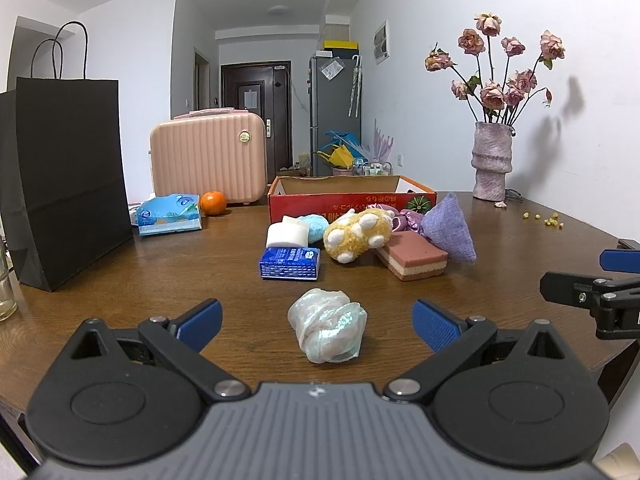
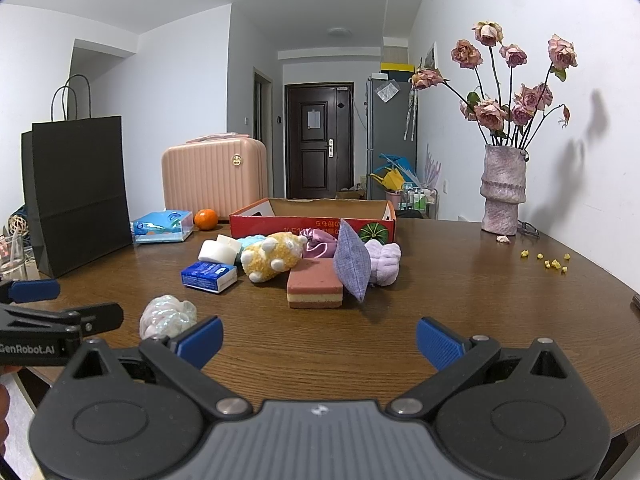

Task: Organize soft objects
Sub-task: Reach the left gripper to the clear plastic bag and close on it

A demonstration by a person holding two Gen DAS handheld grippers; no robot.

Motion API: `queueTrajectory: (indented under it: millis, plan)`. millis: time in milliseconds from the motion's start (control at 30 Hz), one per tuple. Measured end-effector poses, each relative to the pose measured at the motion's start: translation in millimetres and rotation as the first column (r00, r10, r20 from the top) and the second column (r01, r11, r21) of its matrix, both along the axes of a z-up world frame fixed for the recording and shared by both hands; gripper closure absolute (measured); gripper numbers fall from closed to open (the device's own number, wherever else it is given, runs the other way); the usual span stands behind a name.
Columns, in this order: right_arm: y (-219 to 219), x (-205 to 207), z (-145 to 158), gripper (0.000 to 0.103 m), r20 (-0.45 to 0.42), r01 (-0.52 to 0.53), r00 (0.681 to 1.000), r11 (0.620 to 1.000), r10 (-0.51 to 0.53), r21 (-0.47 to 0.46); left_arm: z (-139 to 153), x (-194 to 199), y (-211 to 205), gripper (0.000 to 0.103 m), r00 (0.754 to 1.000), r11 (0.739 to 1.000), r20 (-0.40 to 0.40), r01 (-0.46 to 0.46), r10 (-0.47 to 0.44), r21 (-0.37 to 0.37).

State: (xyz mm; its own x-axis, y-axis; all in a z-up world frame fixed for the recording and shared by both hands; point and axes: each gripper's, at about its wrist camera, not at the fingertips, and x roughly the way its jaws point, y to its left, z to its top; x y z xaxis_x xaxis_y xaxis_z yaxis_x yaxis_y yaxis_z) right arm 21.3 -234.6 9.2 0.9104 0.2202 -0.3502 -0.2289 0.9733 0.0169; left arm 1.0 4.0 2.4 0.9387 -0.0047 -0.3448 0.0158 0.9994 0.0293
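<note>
Both the left gripper (image 1: 316, 322) and right gripper (image 2: 319, 338) are held with jaws wide, empty. An iridescent pouch (image 1: 327, 330) lies on the tabletop (image 1: 160, 280) between the left jaws; the soft pile sits at 12 o'clock before the red box (image 1: 352, 198).

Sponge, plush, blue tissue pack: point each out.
sponge (image 2: 315, 285), right wrist view, on its pink top face.
plush (image 1: 357, 236), left wrist view, on its yellow body between the white paws.
tissue pack (image 1: 289, 263), left wrist view, on its blue front face.

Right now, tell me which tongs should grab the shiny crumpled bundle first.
Left. The left tongs are open with the shiny bundle centred between their pads. The right tongs face bare table, bundle off to their left.
</note>
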Motion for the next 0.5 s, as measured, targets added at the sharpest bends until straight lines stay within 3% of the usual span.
queueTrajectory:
  millis: [500]
  plan:
    - [-2.3,15.0,-7.3,0.000,-0.030,0.003,1.000,1.000,-0.002,0.005,-8.0,28.1,6.7,0.000,0.999,1.000,-0.037,-0.019,0.018,-0.011]
